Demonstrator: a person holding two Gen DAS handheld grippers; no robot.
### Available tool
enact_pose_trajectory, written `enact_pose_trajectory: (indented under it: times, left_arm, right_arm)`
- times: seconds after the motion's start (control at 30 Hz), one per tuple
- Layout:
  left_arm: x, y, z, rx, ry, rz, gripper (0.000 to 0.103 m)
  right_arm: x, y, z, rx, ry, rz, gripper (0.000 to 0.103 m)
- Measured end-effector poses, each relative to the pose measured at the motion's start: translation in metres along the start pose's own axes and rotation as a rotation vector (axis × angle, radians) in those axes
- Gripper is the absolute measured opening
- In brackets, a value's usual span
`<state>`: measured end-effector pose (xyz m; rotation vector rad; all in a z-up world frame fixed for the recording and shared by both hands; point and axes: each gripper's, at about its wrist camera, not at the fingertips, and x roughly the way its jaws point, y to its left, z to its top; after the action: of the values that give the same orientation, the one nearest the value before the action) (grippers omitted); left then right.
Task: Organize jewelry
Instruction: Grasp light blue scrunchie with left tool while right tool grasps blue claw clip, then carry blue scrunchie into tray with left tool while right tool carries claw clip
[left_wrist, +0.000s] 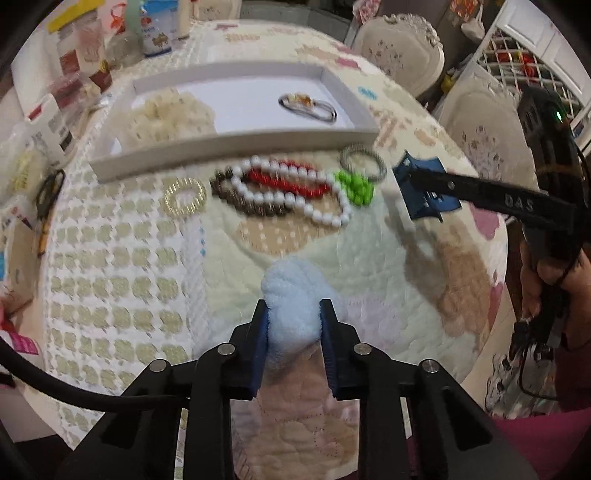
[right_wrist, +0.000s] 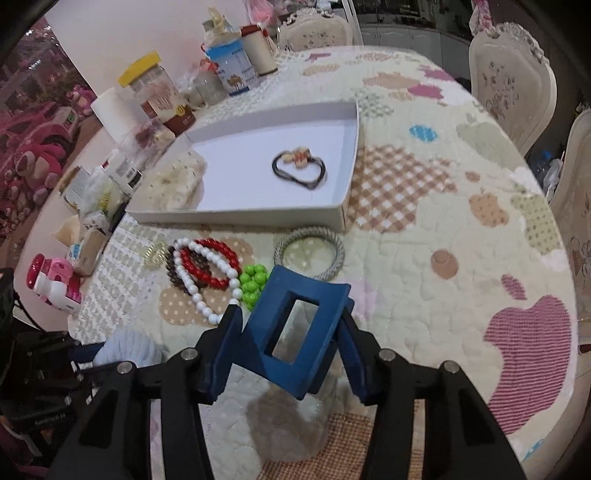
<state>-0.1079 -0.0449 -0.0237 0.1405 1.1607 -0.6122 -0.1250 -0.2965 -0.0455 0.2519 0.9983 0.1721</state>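
left hand-held gripper is clamped on a fluffy blue scrunchie; right hand-held gripper squeezes a blue rectangular clip, long axis pointing 1 o'clock.

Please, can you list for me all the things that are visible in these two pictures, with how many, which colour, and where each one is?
white tray: one, white, far side of the table
hair tie with charm: one, dark, inside the tray
fluffy scrunchie: one, cream, tray's left end
bead bracelets: white, red, brown and green, heaped before the tray
silver ring: one, silvery, right of the beads
gold ring: one, gold, left of the beads
blue scrunchie: one, pale blue, held
blue hair clip: one, dark blue, rectangular, held
jars and bottles: several, table's far left
chairs: cream, beyond the table
left gripper: shut on the blue scrunchie
right gripper: shut on the blue hair clip
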Motion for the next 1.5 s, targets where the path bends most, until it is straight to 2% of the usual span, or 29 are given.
enact_pose_trajectory:
  times: [0.2, 0.5, 1.0, 1.5]
  left_arm:
    - [-0.019, 0.004, 0.026, -0.026, -0.075, 0.016, 0.015]
    - [-0.03, 0.021, 0.074, -0.098, -0.151, 0.084, 0.015]
    - [-0.018, 0.036, 0.138, -0.15, -0.191, 0.17, 0.015]
    - [0.011, 0.056, 0.197, -0.179, -0.189, 0.24, 0.015]
  right_arm:
    - [-0.025, 0.005, 0.017, -0.01, -0.056, 0.026, 0.053]
    - [-0.028, 0.016, 0.04, -0.04, -0.077, 0.037, 0.053]
    - [-0.01, 0.018, 0.095, -0.077, -0.084, 0.029, 0.053]
    - [0.024, 0.02, 0.152, -0.123, -0.075, 0.04, 0.053]
